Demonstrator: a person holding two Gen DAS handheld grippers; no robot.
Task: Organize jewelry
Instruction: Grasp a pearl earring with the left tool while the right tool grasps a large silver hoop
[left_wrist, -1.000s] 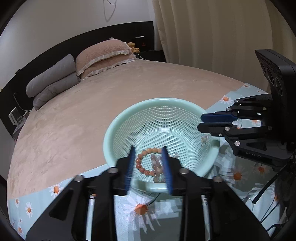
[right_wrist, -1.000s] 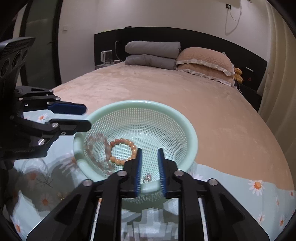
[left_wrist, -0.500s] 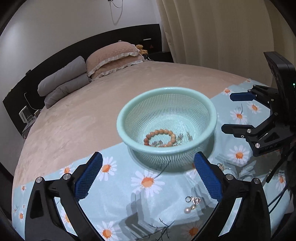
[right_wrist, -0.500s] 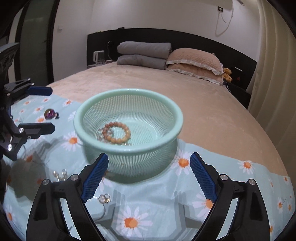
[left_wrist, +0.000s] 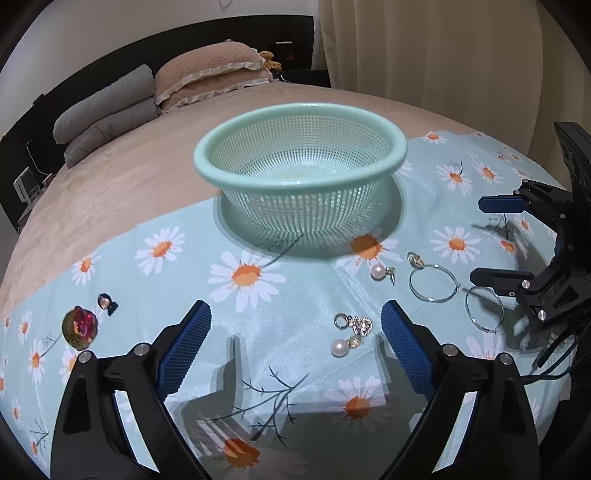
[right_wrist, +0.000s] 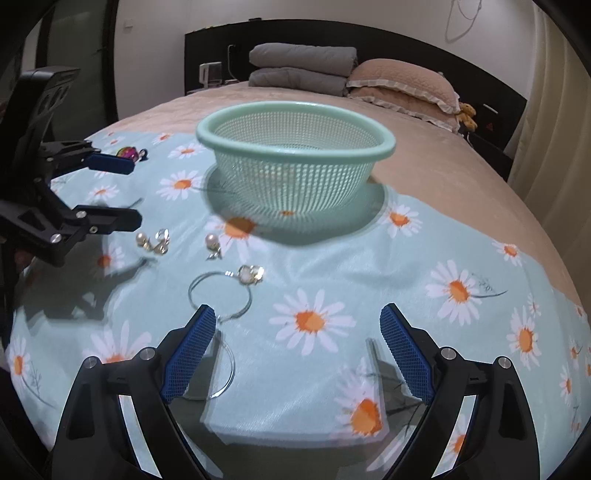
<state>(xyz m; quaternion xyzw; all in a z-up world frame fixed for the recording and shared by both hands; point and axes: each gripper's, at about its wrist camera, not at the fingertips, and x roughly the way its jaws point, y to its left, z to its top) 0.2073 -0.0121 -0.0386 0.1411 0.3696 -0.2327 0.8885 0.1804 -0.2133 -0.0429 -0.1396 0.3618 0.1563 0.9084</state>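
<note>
- On the daisy-print cloth (left_wrist: 258, 373) spread over the bed (left_wrist: 122, 177), the loose jewelry lies in front of the mint mesh basket (left_wrist: 301, 168): a pearl drop earring (left_wrist: 349, 334) just inside the left tool's right finger, a second pearl earring (left_wrist: 380, 272) nearer the basket, and two thin wire hoops (left_wrist: 434, 282) toward the right tool.
- Further left on the cloth sit an iridescent round piece (left_wrist: 79, 326) and a small dark clip with a bead (left_wrist: 106, 302), well apart from the rest.
- Left tool (left_wrist: 295, 345): its jaws have just been opening and now stand wide, nothing between the pads. The likely step is a pick of the pearl drop earring; centre it between the fingers before closing, since it now sits off to one side.
- Right tool (right_wrist: 298, 349): its jaws have just been opening and stand wide and empty, with one wire hoop (right_wrist: 219, 291) at its left finger (right_wrist: 190, 354) and a second hoop running under that finger. Take one hoop only; the wire is thin and flat, so come down close to the cloth and close across the wire or its charm.
- Beware pinching the silky cloth along with a piece, which could drag the others.
- Whatever the basket holds is hidden by its rim from these low angles.
</note>
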